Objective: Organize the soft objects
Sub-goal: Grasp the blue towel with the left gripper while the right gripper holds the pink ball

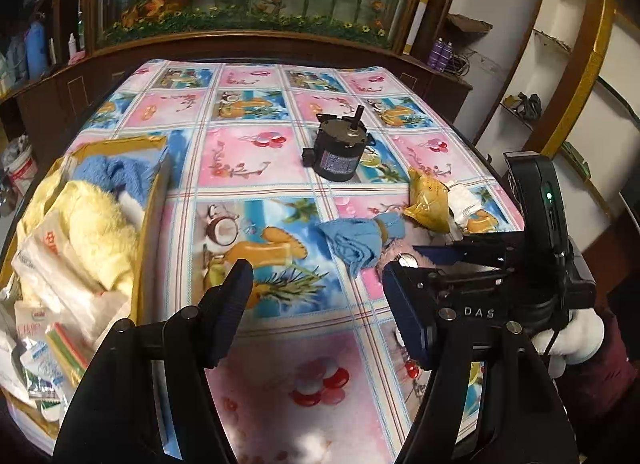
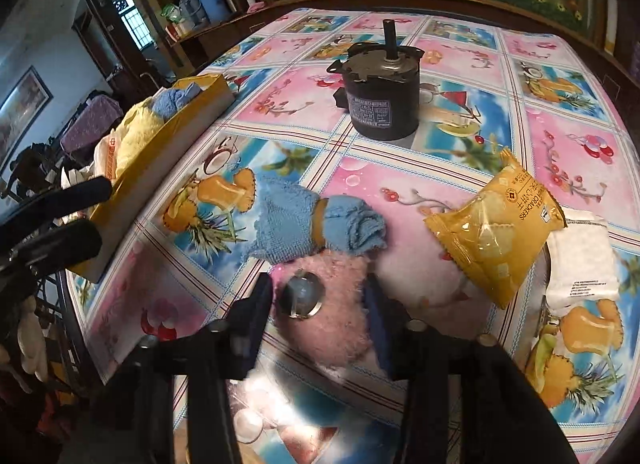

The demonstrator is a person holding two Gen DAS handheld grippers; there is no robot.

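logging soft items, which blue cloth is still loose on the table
The rolled blue cloth with the tan band, beside the pink fluffy item. The other blue cloth already lies in the yellow box.

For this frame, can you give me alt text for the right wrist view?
The right tool, jaws open, straddles a fluffy pink item with a round metal piece on a fruit-print tablecloth. Just beyond lie a rolled blue cloth and a yellow cracker packet, with a black motor farther back.
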